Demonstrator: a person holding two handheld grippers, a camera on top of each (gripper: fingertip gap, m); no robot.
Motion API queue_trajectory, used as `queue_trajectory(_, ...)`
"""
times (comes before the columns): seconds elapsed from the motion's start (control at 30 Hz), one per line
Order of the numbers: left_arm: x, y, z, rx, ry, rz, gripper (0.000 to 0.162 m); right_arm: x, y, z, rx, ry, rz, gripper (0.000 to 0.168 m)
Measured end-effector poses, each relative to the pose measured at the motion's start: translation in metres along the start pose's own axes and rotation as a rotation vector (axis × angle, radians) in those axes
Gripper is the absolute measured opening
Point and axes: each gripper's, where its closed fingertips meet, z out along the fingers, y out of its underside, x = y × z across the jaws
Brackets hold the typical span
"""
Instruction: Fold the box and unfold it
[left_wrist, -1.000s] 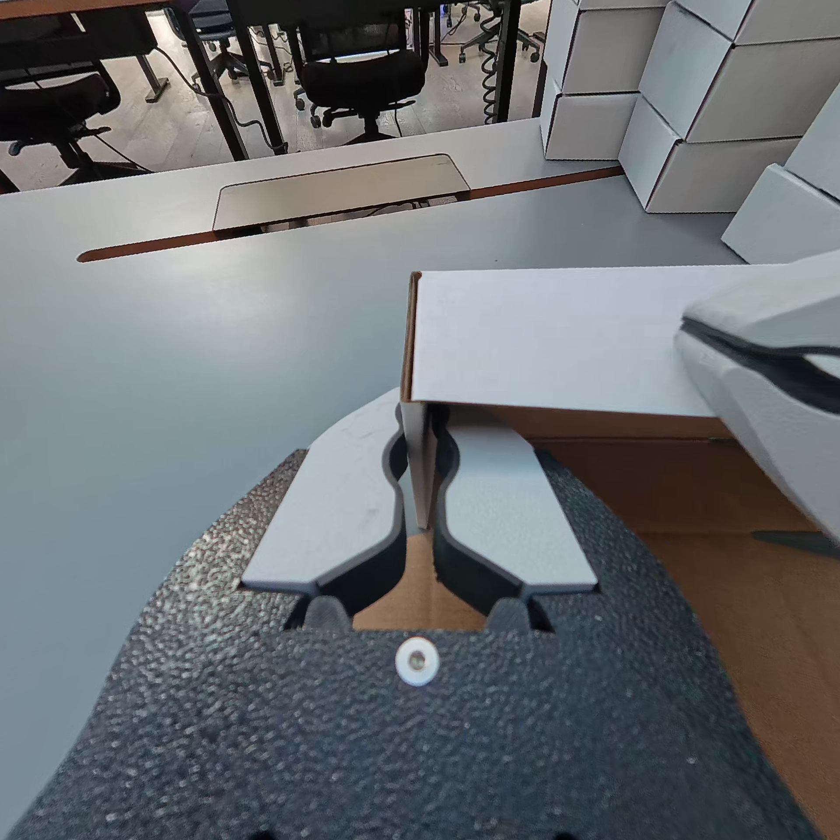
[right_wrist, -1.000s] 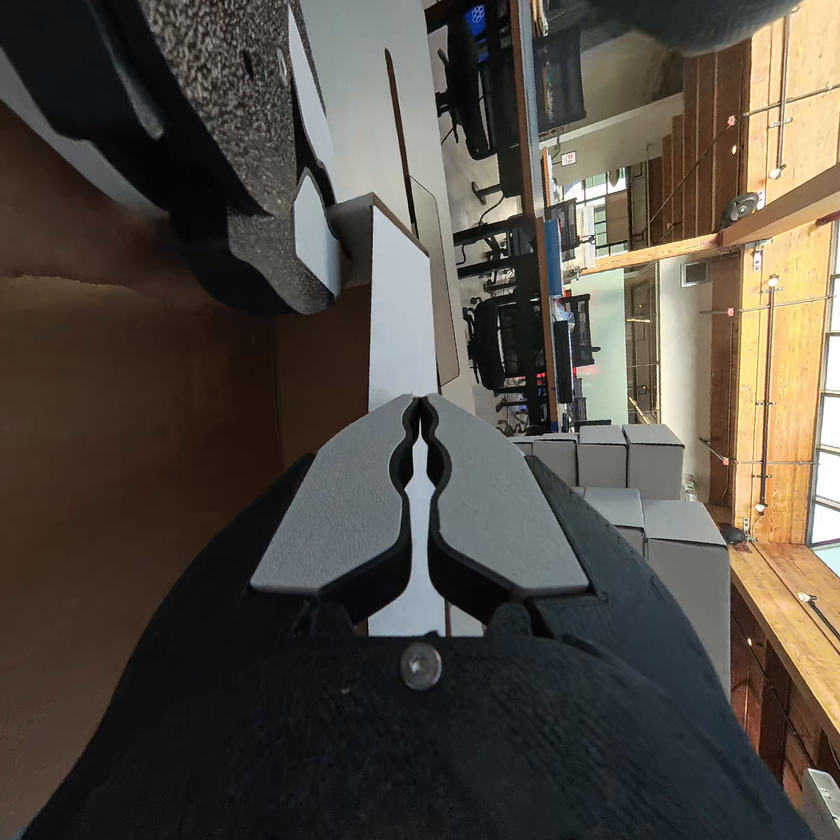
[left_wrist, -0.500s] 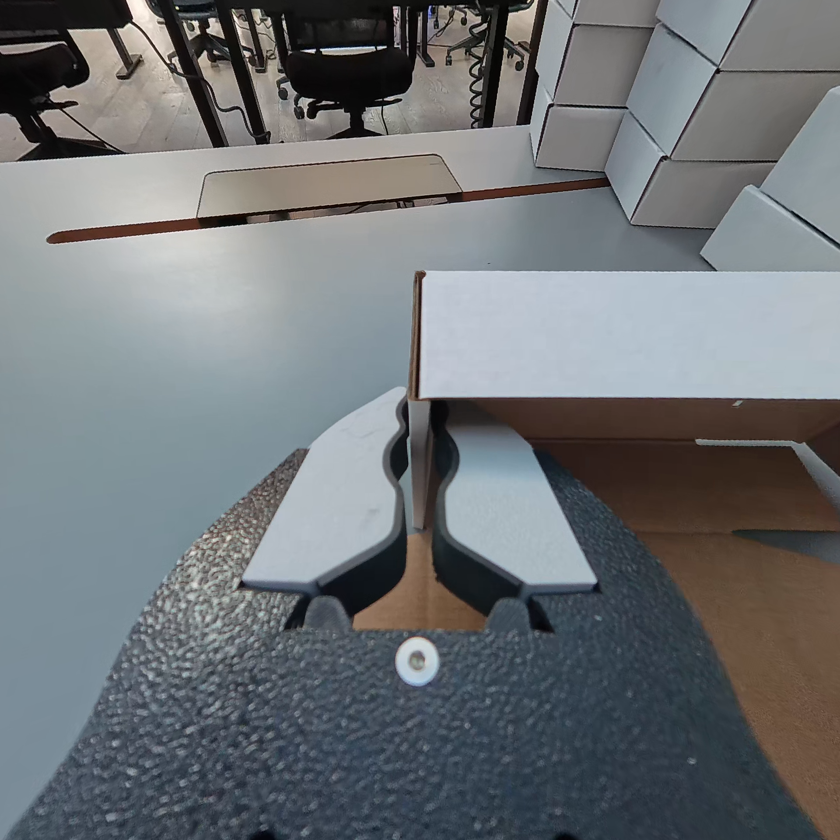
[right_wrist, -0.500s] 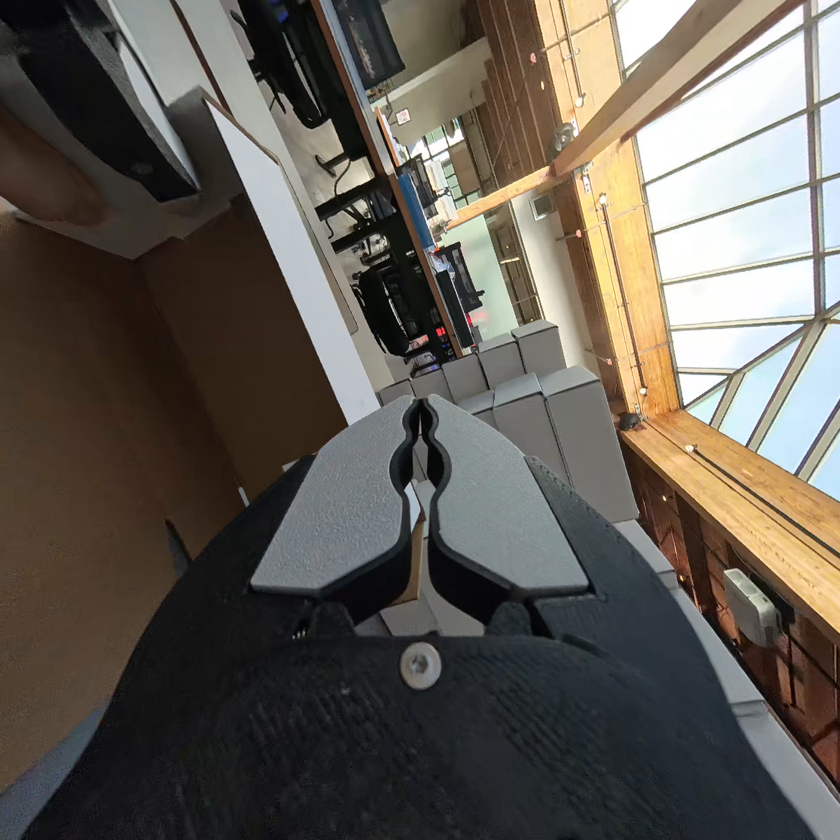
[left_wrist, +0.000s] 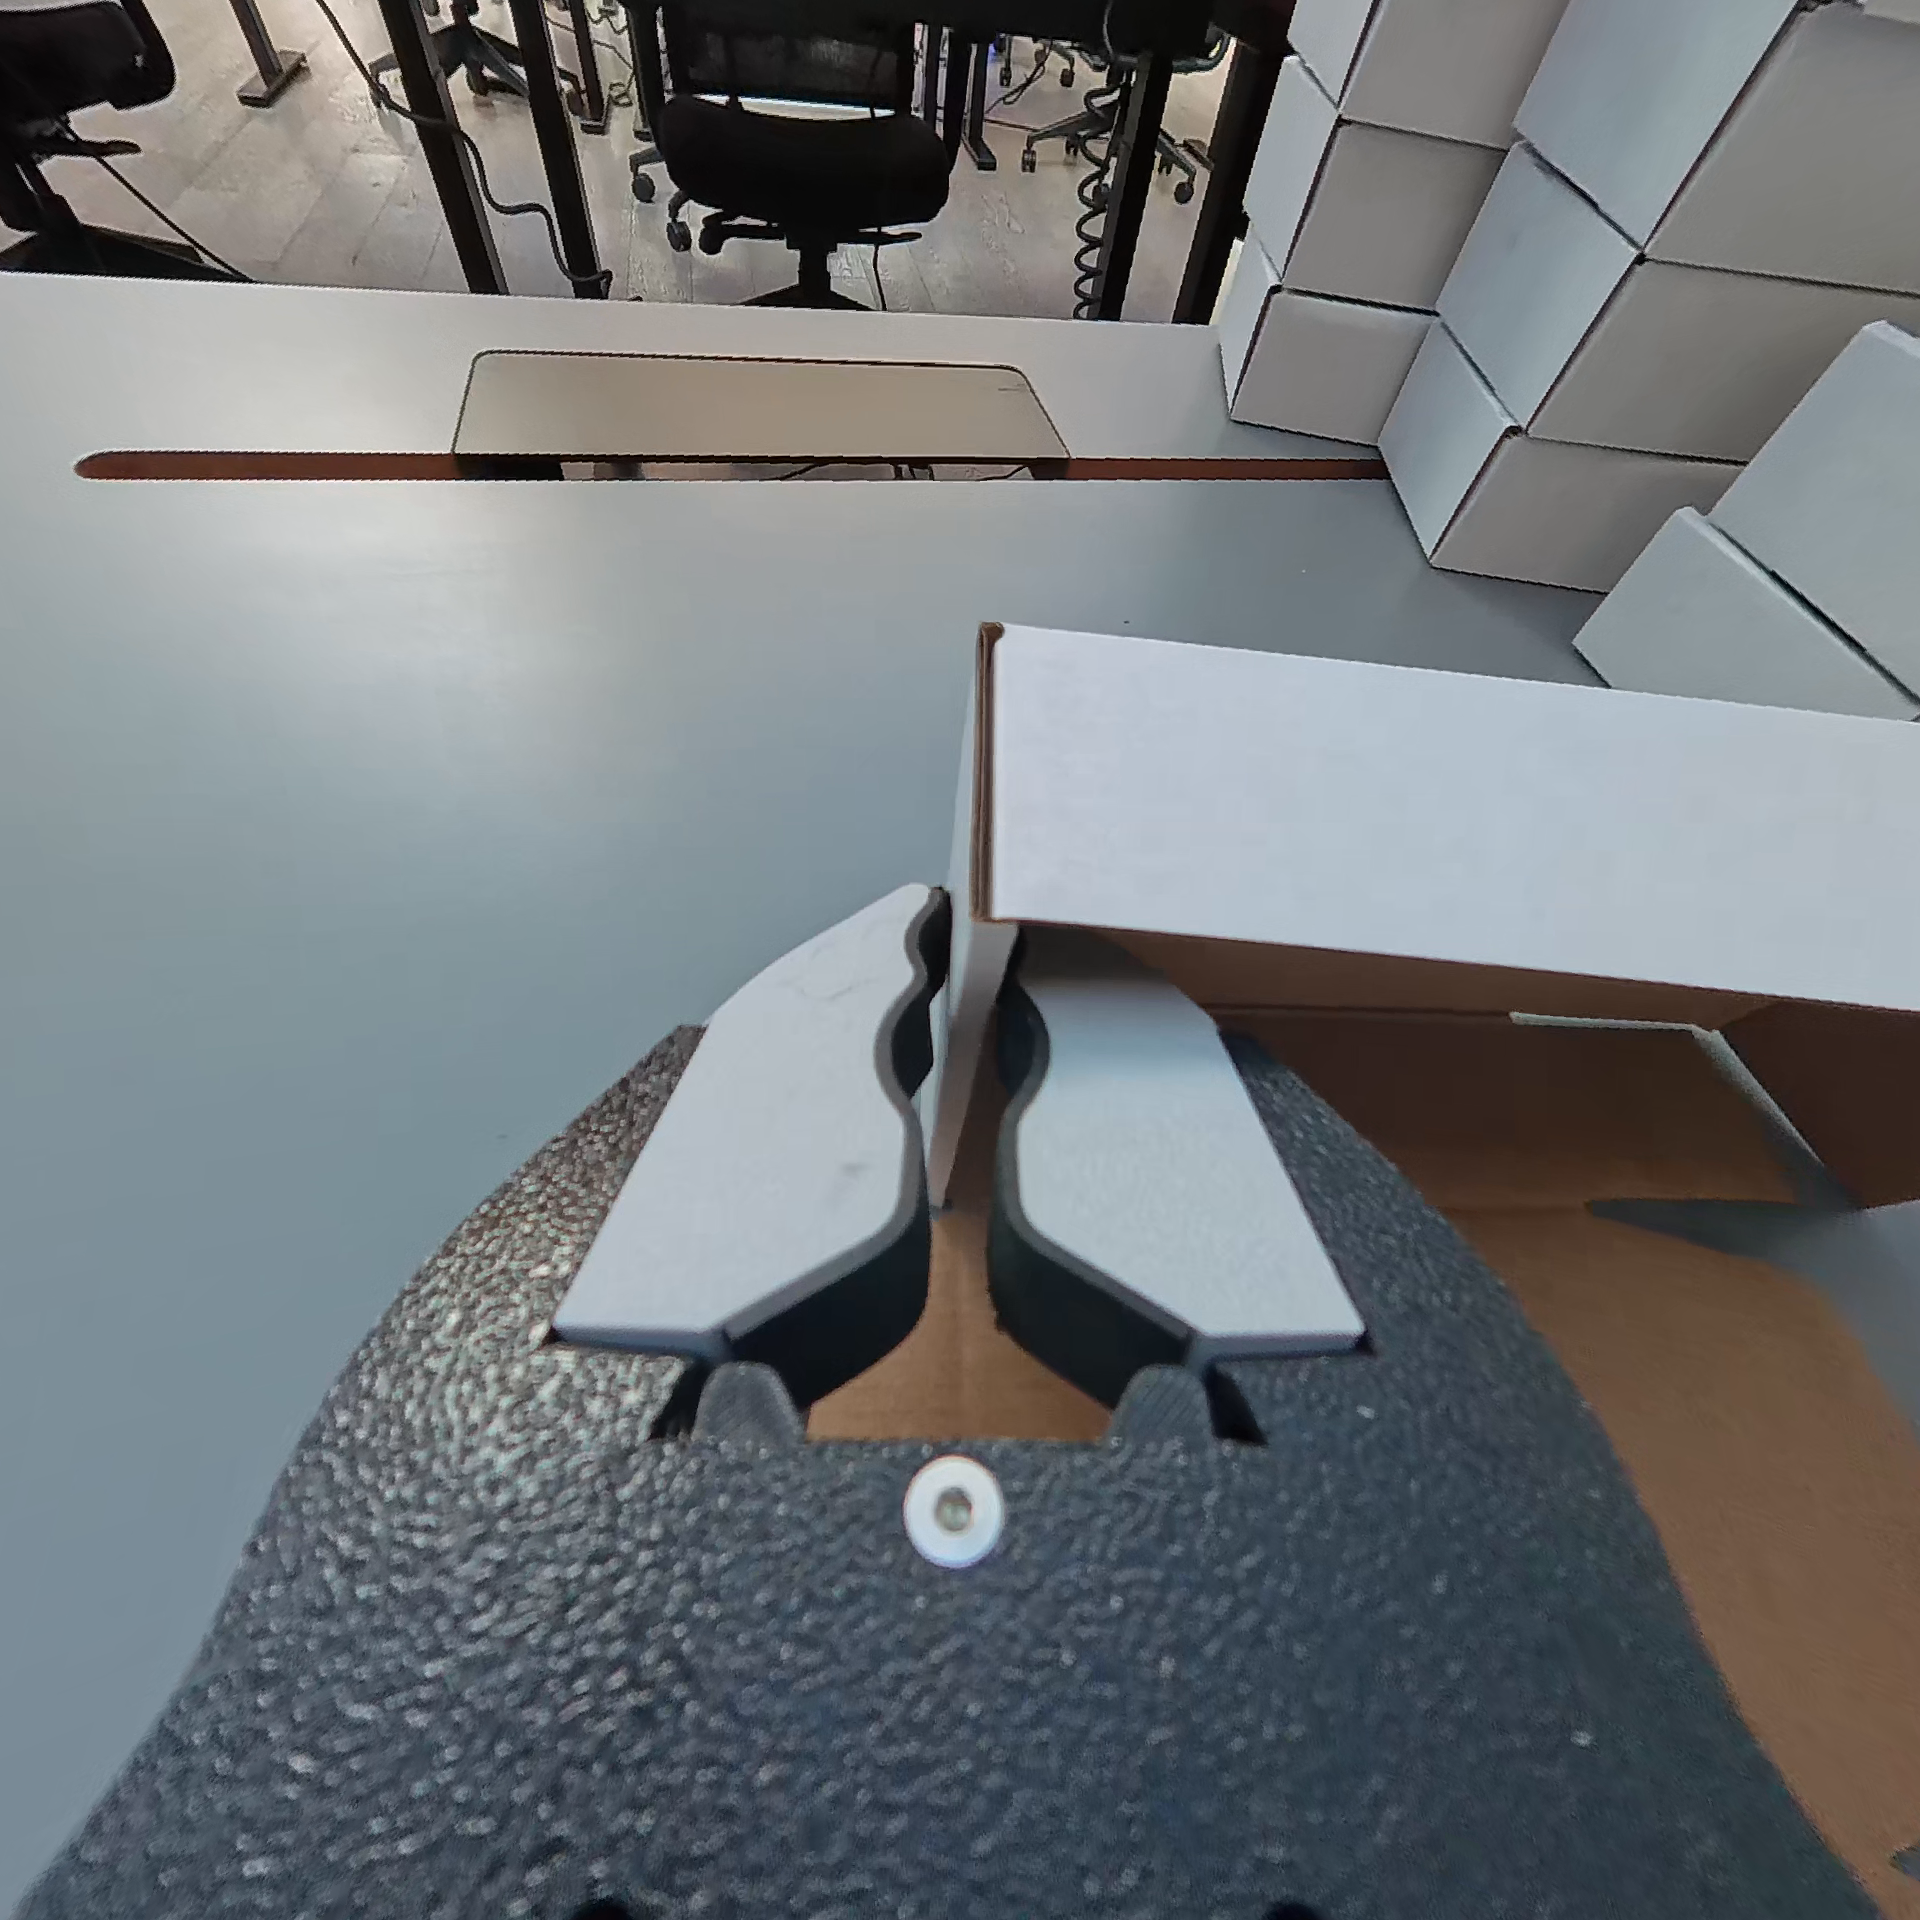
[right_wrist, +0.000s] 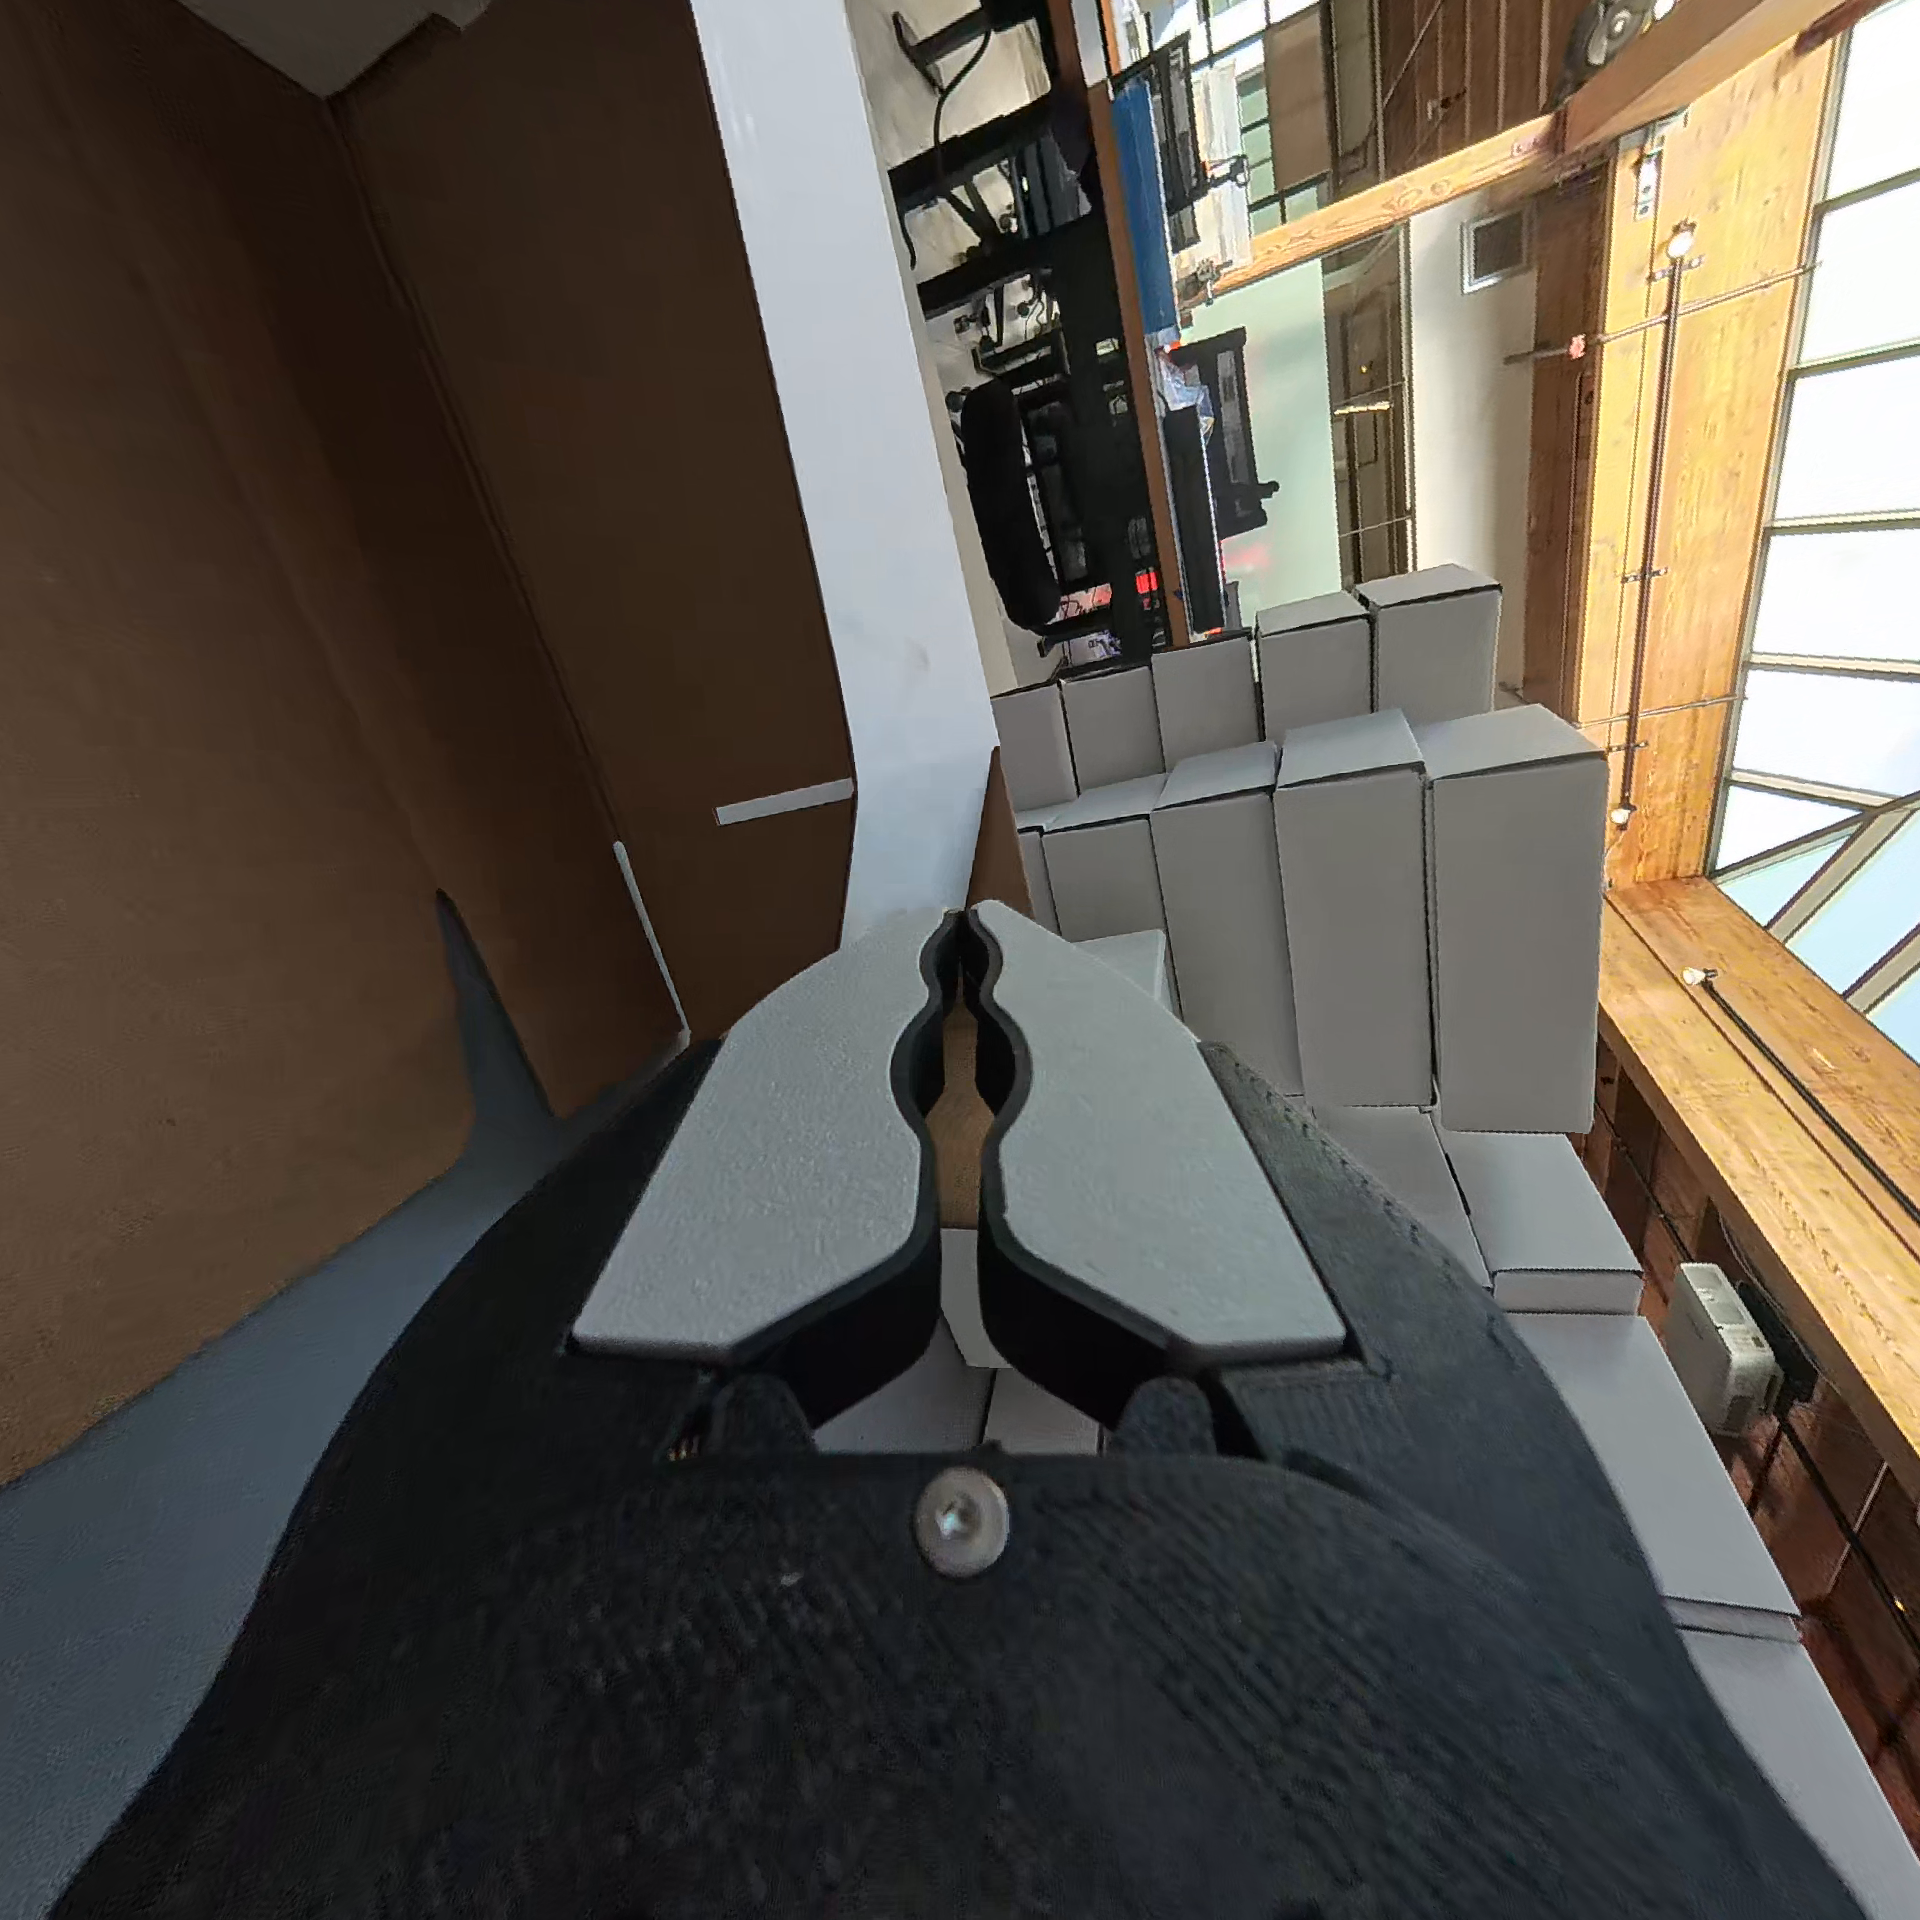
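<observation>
The box (left_wrist: 1434, 821) sits half-formed on the grey table (left_wrist: 416, 790), its brown inside facing up and one long white wall folded over. The left gripper (left_wrist: 971, 935) is closed on the upright end flap (left_wrist: 961, 1049) at the box's near left corner, the card pinched between its jaws. The right gripper (right_wrist: 961, 925) is at the far end, tilted on its side, its tips nearly together on a brown flap (right_wrist: 997, 852); it looks pinched, though the contact is partly hidden. The risk, I'd say, is a torn or creased flap: two grips on thin card, pulling against each other, could rip a fold line. The folded wall could also spring back if either grip slips. Counting: one box in work, two grippers, and a stack of finished white boxes (right_wrist: 1351, 883) by the window, well over a dozen, too many hidden to count exactly. One chair (left_wrist: 800, 156) stands clearly beyond the table.
</observation>
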Motion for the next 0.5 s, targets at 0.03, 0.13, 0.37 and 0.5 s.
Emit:
queue_trajectory(0.03,0.000,0.000,0.000,0.001,0.010,-0.009,0.006,-0.003,0.000,0.002,-0.007,-0.014,0.002,0.000)
queue_trajectory(0.13,-0.001,0.000,0.000,0.002,0.020,-0.036,0.007,-0.010,0.000,0.009,-0.012,-0.030,-0.005,0.000)
queue_trajectory(0.37,-0.006,-0.009,-0.011,0.090,-0.013,-0.050,0.006,-0.010,-0.016,0.005,-0.016,-0.008,0.091,0.000)
queue_trajectory(0.5,-0.008,-0.011,-0.018,0.124,-0.068,-0.015,0.006,-0.002,-0.023,0.003,0.017,0.022,0.178,0.000)
